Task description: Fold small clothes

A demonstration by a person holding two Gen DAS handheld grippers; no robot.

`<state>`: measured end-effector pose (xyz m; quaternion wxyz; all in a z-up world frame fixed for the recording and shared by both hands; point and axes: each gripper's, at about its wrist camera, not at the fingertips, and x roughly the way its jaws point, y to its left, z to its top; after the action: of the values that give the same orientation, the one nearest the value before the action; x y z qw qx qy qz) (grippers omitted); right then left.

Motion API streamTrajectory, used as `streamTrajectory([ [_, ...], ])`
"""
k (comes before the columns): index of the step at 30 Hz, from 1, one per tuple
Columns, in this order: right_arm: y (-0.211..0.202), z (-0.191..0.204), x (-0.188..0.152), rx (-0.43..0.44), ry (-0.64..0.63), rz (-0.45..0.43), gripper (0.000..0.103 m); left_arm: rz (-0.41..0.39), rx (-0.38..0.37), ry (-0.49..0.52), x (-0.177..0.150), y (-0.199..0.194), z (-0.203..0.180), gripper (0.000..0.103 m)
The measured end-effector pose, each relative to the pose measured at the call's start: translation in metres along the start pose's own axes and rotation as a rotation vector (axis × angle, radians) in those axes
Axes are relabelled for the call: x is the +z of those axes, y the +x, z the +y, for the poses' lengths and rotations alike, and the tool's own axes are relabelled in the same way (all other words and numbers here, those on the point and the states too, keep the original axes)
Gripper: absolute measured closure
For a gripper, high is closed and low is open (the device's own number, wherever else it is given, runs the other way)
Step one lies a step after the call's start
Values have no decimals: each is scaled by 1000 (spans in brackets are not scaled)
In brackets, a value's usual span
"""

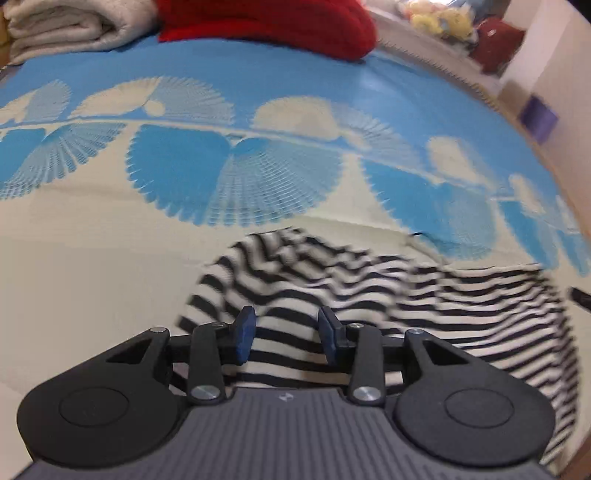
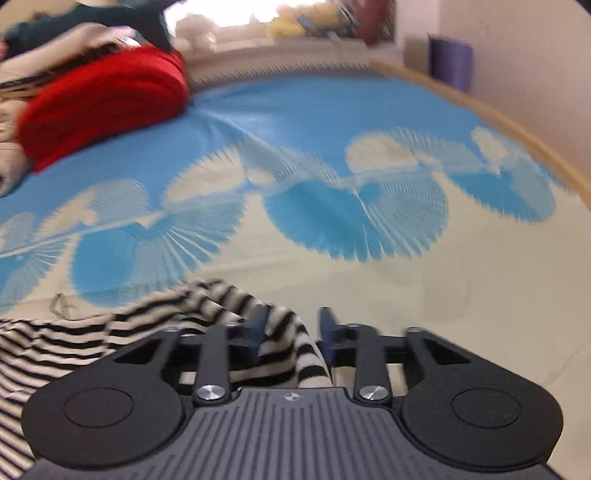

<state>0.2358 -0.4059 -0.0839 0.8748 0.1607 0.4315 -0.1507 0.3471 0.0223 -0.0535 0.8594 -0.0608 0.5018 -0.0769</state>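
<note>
Bedspread (image 1: 92,258): striped garment (image 1: 369,295) under tools

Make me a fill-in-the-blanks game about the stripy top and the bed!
1. The garment between the grippers has black and ____ stripes.
2. The folded blanket at the far end is ____.
3. The bedspread is cream and ____.
4. The left gripper has its jaws ____.

Missing words: white; red; blue; open

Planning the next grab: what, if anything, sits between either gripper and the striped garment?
Nothing visible. The striped garment lies directly under the left gripper, and a fold of it sits between the right gripper jaws. The red pile lies far back.
</note>
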Motion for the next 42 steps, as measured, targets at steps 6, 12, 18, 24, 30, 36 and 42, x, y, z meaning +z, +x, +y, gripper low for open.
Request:
streamTrajectory([
  [6, -27, -1, -16, 147, -62, 118, 64, 36, 25, -49, 7, 13, 15, 61],
  [12, -49, -11, -41, 142, -115, 247, 64, 12, -83, 58, -9, -38, -11, 60],
  [18, -43, -24, -79, 25, -164, 428, 64, 214, 42, 292, -45, -9, -26, 59],
  [24, -70, -35, -79, 25, -86, 333, 64, 94, -35, 184, -46, -72, -3, 59],
  [30, -73, -38, -97, -45, -114, 414, 57, 317, 109, 339, -88, -46, 1, 59],
  [36, -128, -47, -77, -58, 37, 130, 58, 126, 120, 273, -88, -98, 4, 57],
  [42, -200, -64, -72, 39, 100, -143, 55, -21, 18, 85, -106, -155, 12, 57],
])
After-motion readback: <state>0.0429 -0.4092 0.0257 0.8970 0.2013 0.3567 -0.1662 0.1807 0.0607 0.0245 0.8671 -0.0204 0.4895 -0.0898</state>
